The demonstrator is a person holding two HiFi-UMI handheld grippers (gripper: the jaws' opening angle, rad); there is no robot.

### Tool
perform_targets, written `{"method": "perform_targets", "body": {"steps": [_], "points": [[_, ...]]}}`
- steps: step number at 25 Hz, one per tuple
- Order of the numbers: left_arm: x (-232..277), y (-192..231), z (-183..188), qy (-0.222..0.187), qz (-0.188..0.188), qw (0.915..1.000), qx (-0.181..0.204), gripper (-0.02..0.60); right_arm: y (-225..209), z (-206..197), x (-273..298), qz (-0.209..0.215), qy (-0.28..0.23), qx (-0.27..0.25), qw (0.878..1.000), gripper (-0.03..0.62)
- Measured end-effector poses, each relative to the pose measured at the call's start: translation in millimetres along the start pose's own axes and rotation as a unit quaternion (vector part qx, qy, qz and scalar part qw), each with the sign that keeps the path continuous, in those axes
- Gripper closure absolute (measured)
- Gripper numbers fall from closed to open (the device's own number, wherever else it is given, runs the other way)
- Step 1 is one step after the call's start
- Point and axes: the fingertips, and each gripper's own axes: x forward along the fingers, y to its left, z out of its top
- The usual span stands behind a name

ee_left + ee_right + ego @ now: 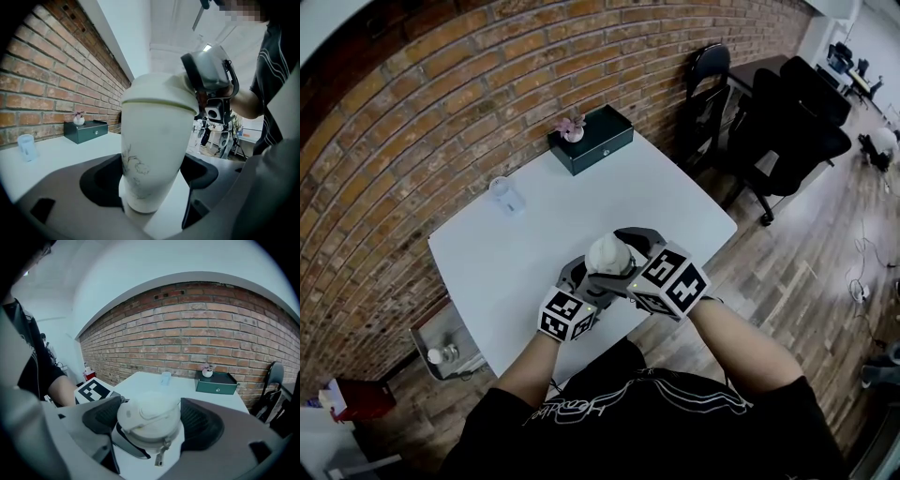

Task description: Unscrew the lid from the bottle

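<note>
A white bottle (607,253) with a faint plant drawing stands near the front edge of the white table (675,187). My left gripper (152,183) is shut on its lower body (154,154), a dark pad against each side. The domed white lid (149,416), with a small hanging loop, sits on top of the bottle. My right gripper (150,420) comes from above and its pads press the lid's two sides. In the head view the left gripper (591,281) and the right gripper (619,262) meet around the bottle. The right gripper (211,79) also shows in the left gripper view.
A dark green box (591,139) with a small pink flower pot (572,128) stands at the table's far edge by the brick wall. A clear cup (506,195) is at the far left. Black chairs (787,122) stand to the right and a bin (441,347) on the floor at left.
</note>
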Motion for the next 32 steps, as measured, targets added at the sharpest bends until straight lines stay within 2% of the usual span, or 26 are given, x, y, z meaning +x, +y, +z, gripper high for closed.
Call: {"method": "perform_targets", "body": {"steps": [8, 11, 15, 19, 23, 27, 32], "points": [[-1, -1, -1, 0.000, -0.003, 1.0000, 0.005, 0.176, 3, -3, 0, 0.024, 0.018, -0.020, 0.999, 0.203], [0, -1, -1, -0.001, -0.003, 1.0000, 0.007, 0.176, 4, -4, 0, 0.052, 0.031, -0.035, 0.998, 0.203], [0, -1, 0, -0.003, 0.000, 1.0000, 0.004, 0.178, 8, -3, -2, 0.114, 0.036, -0.074, 0.990, 0.203], [-1, -2, -2, 0.001, -0.002, 1.0000, 0.004, 0.178, 11, -6, -3, 0.180, 0.048, -0.117, 0.975, 0.203], [-1, -3, -2, 0.004, -0.002, 1.0000, 0.004, 0.178, 15, -7, -5, 0.239, 0.062, -0.163, 0.955, 0.203], [-1, -4, -2, 0.006, -0.002, 1.0000, 0.004, 0.178, 19, -12, -7, 0.285, 0.089, -0.216, 0.929, 0.203], [0, -2, 0, 0.008, -0.004, 0.9999, 0.005, 0.178, 19, -13, -8, 0.326, 0.116, -0.257, 0.903, 0.201]]}}
